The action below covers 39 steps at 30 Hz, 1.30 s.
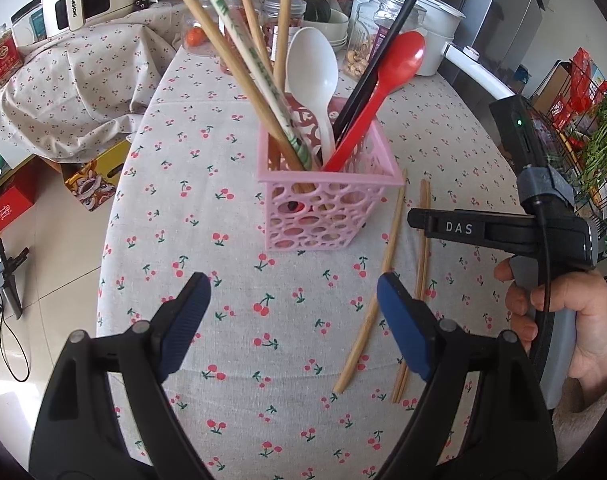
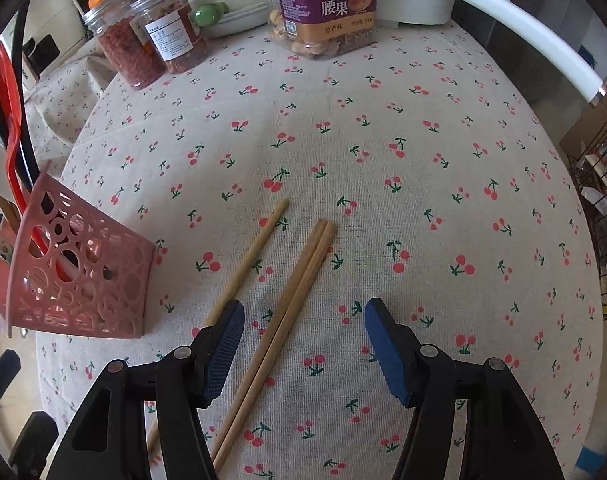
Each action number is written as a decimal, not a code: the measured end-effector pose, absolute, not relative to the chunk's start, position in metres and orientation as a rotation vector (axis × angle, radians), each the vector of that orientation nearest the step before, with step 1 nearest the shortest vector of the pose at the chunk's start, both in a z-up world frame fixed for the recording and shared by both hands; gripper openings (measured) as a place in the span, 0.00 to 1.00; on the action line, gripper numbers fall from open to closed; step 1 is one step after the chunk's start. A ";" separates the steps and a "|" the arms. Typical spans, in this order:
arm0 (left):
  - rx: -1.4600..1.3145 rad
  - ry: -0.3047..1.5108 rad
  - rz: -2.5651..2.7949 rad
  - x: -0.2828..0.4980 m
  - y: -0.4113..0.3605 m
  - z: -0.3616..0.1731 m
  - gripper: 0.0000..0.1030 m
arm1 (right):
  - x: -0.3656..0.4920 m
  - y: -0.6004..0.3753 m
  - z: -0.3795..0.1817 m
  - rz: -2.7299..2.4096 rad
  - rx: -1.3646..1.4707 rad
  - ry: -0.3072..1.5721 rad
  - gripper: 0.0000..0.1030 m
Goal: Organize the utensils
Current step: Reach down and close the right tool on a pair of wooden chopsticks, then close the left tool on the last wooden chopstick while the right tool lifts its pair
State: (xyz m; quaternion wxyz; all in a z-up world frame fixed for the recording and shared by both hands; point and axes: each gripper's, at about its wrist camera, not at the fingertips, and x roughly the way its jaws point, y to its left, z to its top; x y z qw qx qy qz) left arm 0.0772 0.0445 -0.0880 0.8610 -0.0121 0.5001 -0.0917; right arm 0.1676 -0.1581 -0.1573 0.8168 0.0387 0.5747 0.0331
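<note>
Three wooden chopsticks lie loose on the cherry-print tablecloth (image 2: 383, 100) just to the right of the pink basket (image 1: 327, 200) — a pair of chopsticks (image 2: 287, 316) lying side by side and touching, and a single chopstick (image 2: 247, 264) between that pair and the basket. All three have their long axes roughly parallel, running from the near edge of the table away toward the jars, with the single one slightly splayed from the pair. The basket already holds upright chopsticks, a white spoon (image 1: 313, 72) and a red spoon (image 1: 383, 80). The right gripper (image 2: 303, 344) is the nearer tool: its jaws stand apart and grasp nothing, and the pair passes lengthwise between the pads, closer to the left pad (image 2: 221, 352), while the single stick lies under or just outside that pad. A grasp of the pair would seem to need the jaws to close across the sticks' width, as they are already oriented. The left gripper (image 1: 293, 324) hovers on the near side of the basket, jaws spread wide and empty, with the loose sticks off by its right pad. A person's hand (image 1: 559, 320) holds the right gripper's handle.
</note>
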 end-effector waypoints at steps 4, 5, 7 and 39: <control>-0.010 1.052 -0.201 0.076 0.043 -0.088 0.83 | 0.163 -0.148 -0.159 0.054 -0.008 1.230 0.53; -0.007 1.053 -0.207 0.075 0.042 -0.088 0.83 | 0.162 -0.149 -0.159 0.060 -0.007 1.238 0.45; 0.001 1.052 -0.221 0.074 0.039 -0.088 0.83 | 0.160 -0.155 -0.158 0.075 -0.017 1.242 0.32; 0.377 1.231 -0.268 0.160 -0.133 -0.131 0.26 | 0.106 -0.328 -0.108 0.157 0.382 1.149 0.10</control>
